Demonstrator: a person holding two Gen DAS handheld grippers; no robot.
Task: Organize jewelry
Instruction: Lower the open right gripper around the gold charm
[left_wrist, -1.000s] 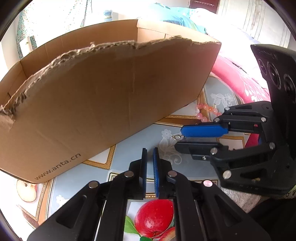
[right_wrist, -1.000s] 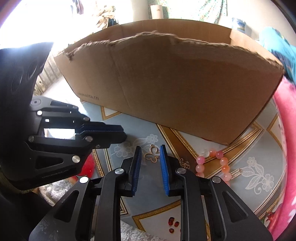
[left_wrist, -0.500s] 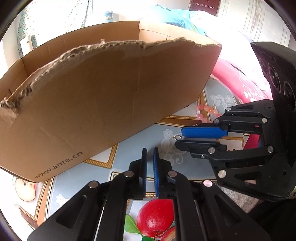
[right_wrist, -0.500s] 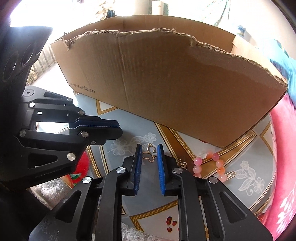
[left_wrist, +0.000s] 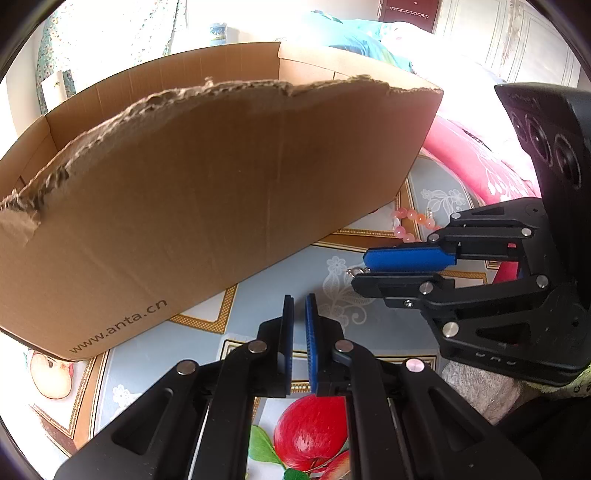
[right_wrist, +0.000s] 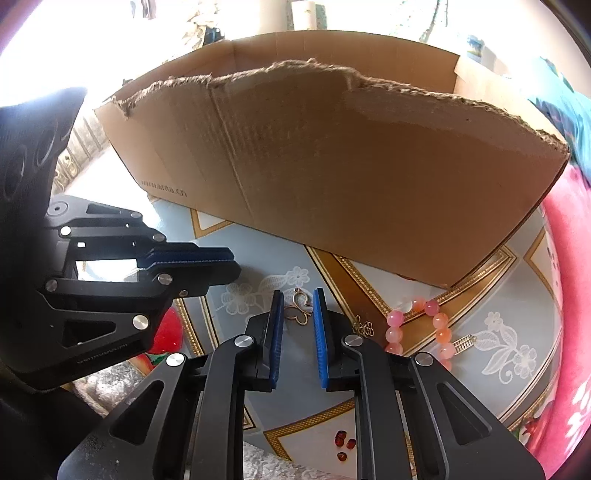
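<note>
A gold butterfly pendant (right_wrist: 300, 311) is gripped between the blue pads of my right gripper (right_wrist: 298, 306), which is shut on it just above the patterned tablecloth. In the left wrist view the right gripper (left_wrist: 364, 268) shows at right with a bit of the pendant (left_wrist: 354, 272) at its tips. My left gripper (left_wrist: 299, 306) is shut and empty, just left of it. A pink bead bracelet (right_wrist: 417, 326) lies to the right, with a small gold trinket (right_wrist: 362, 327) beside it. A large open cardboard box (right_wrist: 332, 177) stands right behind.
Small red beads (right_wrist: 345, 445) lie near the front edge. A silver clasp piece (right_wrist: 463, 343) lies by the bracelet. A pink quilt (right_wrist: 569, 295) borders the table on the right. The tablecloth (left_wrist: 258, 325) has apple prints.
My right gripper's jaws have closed from a wider gap onto the butterfly pendant, and it has risen a little. The left gripper has stayed shut and nearly still.
</note>
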